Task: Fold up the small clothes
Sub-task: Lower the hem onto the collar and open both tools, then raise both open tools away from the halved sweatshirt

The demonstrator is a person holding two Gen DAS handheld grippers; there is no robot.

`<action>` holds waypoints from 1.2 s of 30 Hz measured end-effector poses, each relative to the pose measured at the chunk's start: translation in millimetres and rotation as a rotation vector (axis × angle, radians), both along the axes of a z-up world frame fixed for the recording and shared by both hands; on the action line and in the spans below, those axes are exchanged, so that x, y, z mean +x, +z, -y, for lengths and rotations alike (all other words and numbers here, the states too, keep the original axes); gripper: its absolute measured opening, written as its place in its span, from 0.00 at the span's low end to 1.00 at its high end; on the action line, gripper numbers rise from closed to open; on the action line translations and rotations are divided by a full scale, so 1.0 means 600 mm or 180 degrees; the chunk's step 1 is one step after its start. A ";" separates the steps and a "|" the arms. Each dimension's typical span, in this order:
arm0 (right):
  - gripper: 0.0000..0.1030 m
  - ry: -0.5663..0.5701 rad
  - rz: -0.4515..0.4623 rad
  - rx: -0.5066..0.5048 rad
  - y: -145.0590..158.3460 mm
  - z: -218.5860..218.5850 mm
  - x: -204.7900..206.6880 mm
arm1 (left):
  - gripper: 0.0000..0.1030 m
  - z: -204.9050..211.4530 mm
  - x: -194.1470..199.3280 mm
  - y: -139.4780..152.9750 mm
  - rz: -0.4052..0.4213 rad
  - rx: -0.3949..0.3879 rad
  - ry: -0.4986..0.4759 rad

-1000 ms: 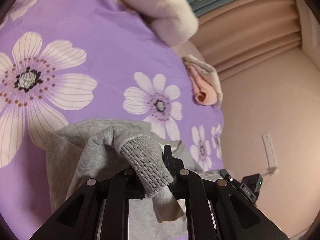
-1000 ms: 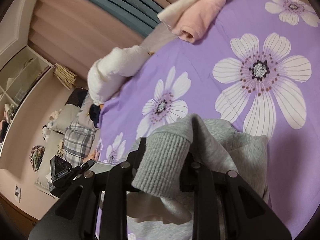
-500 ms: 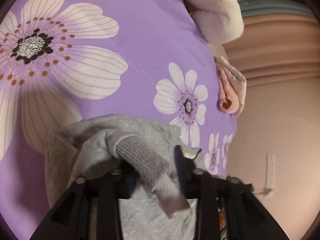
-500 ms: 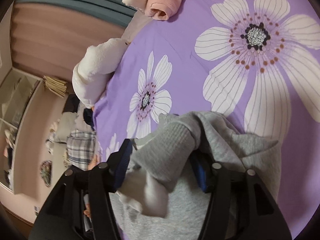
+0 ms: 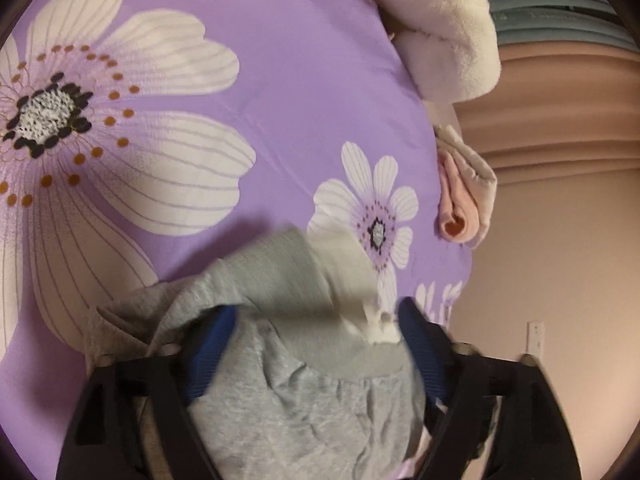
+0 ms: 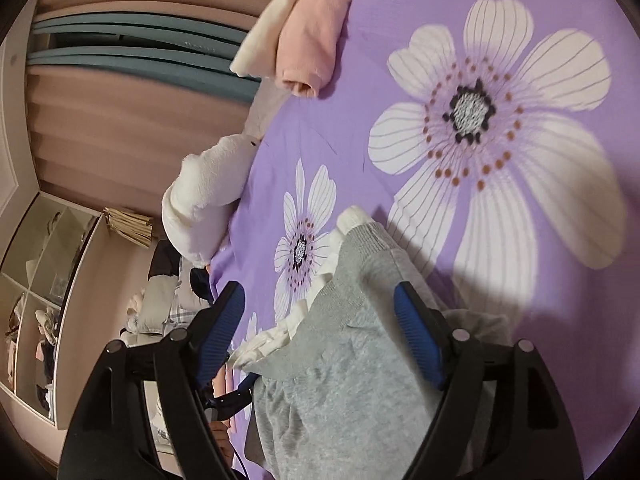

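Smooth purple flower-print bed sheet spreads wide, and the soft grey knit garment with ribbed cuffs lies bunched on it. Left tool and right tool are both opening, jaws spread, cloth between them unpinched.

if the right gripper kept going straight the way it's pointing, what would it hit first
Most likely the grey garment: its ribbed cuff lies between the opening jaws of the right gripper, untouched by the pads. Past it is the purple floral bedsheet. Depth is uncertain.
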State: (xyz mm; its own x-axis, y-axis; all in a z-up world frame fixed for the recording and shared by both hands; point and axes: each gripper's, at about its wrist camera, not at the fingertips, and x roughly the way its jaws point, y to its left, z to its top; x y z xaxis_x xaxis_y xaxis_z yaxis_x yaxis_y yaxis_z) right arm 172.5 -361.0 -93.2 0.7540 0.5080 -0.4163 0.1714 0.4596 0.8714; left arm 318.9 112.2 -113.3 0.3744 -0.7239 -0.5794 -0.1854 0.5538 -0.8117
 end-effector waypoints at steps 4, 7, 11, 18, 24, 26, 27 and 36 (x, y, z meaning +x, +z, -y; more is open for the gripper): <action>0.76 0.0069 0.0085 -0.0201 0.015 -0.009 -0.022 | 0.83 -0.025 -0.016 0.024 0.0127 0.0017 0.0206; 0.76 0.0189 0.0181 -0.0542 0.031 -0.032 -0.043 | 0.84 -0.018 -0.039 0.045 0.0265 0.0283 0.0106; 0.67 0.0349 0.0282 -0.1163 0.046 -0.075 -0.068 | 0.84 0.013 -0.095 0.069 0.0525 0.0650 -0.0217; 0.33 0.0658 0.0205 -0.1915 0.032 -0.136 -0.092 | 0.84 0.081 -0.197 0.089 0.1057 0.1296 -0.0698; 0.30 0.0827 -0.0031 -0.2386 -0.015 -0.178 -0.095 | 0.80 0.116 -0.239 0.058 0.1155 0.1700 -0.0941; 0.27 0.0856 -0.0120 -0.2587 -0.028 -0.187 -0.103 | 0.80 0.122 -0.250 0.041 0.1133 0.1882 -0.1002; 0.27 0.0873 -0.0148 -0.2636 -0.032 -0.190 -0.108 | 0.80 0.125 -0.253 0.032 0.1113 0.1956 -0.1033; 0.19 0.0815 -0.0168 -0.2513 -0.056 -0.156 -0.152 | 0.80 0.115 -0.291 0.015 0.1217 0.2134 -0.1053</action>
State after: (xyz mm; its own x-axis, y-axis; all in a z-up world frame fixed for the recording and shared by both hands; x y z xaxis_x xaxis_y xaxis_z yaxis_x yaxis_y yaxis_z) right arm 81.2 -267.3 -126.8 0.6242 0.2049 -0.7539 0.0101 0.9628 0.2700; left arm 144.0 43.3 -104.5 0.4614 -0.3785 -0.8024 0.2926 0.9188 -0.2651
